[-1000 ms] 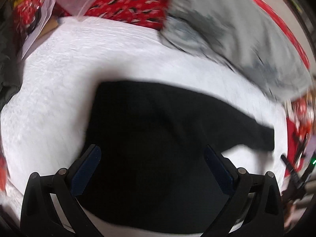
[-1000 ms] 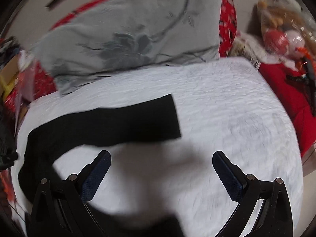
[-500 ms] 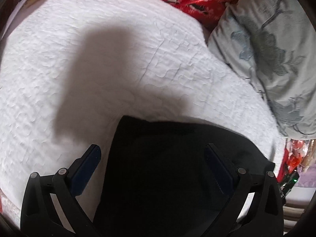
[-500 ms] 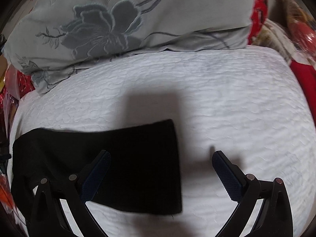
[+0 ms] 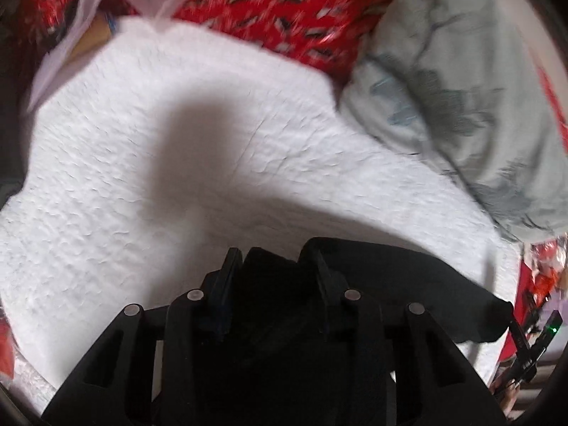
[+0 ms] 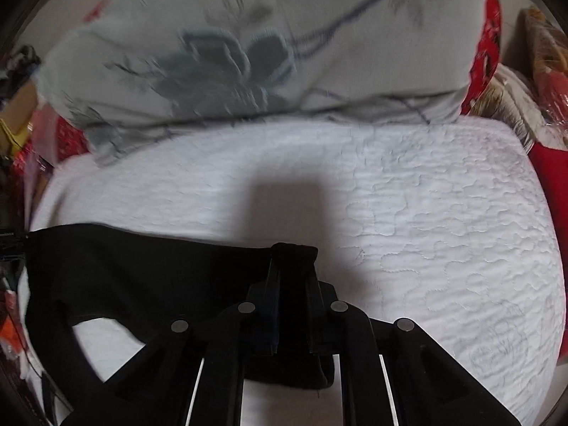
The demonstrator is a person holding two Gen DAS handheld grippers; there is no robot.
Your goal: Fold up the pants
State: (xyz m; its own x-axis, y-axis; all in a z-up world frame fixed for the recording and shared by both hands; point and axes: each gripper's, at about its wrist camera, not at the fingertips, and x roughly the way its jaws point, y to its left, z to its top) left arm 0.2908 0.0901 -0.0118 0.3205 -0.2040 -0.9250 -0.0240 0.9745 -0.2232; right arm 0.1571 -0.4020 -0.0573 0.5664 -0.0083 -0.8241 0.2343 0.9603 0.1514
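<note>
The black pants [image 6: 142, 277] lie on a white quilt [image 6: 443, 230], along its near edge. The right gripper [image 6: 293, 269] is closing, and its jaws already pinch a bunched fold at one end of the pants, with cloth poking up between the pads. From there the rest of the pants runs left across the quilt, and a gap of white shows through near the left.

The left gripper [image 5: 273, 266] is closing too, its jaws pressed on a raised wad of the pants [image 5: 408, 284], which spread to the right toward the quilt's [image 5: 142, 177] edge.

A grey flowered pillow [image 6: 248, 53] lies at the far side of the quilt, with red patterned cloth [image 5: 284, 10] beside it. The grippers' shadows fall on the quilt beyond them.
</note>
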